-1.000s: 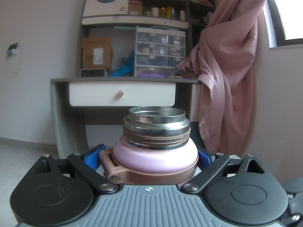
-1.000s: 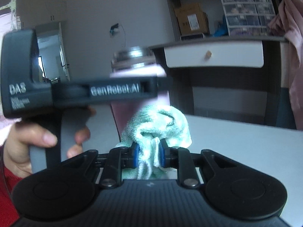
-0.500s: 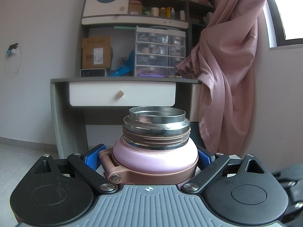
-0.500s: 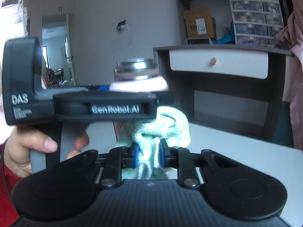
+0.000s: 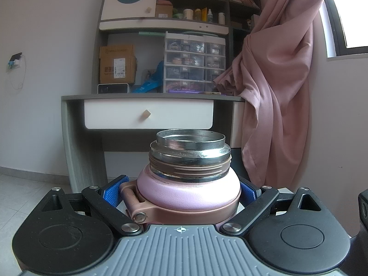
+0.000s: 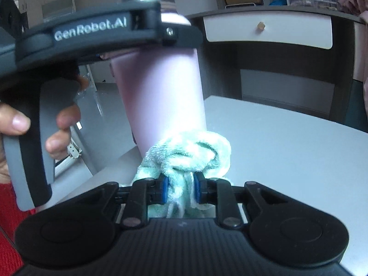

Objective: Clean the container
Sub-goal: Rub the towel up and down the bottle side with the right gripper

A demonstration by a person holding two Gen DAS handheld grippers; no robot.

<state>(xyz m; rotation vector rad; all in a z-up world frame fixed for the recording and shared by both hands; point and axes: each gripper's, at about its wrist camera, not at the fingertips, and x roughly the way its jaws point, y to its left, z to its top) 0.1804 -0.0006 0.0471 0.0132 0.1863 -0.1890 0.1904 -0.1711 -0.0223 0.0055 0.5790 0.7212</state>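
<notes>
A pink flask (image 5: 188, 191) with an open steel threaded mouth stands upright between the blue pads (image 5: 112, 192) of my left gripper (image 5: 184, 195), which is shut on its shoulder. In the right wrist view the flask's pink body (image 6: 161, 92) rises above a white table, with the left gripper's black body (image 6: 103, 32) clamped near its top and a person's hand (image 6: 16, 122) on the handle. My right gripper (image 6: 180, 187) is shut on a bunched mint-green cloth (image 6: 193, 154). The cloth presses against the lower side of the flask.
The white table (image 6: 287, 151) stretches to the right of the flask. Behind it stand a grey desk with a white drawer (image 5: 147, 115), shelves with a clear drawer unit (image 5: 195, 66) and a cardboard box (image 5: 116, 63). A pink curtain (image 5: 276, 92) hangs at the right.
The right gripper has carried the cloth down and in toward the flask, from near its top to its lower side. The left gripper and the flask have stayed in place.
</notes>
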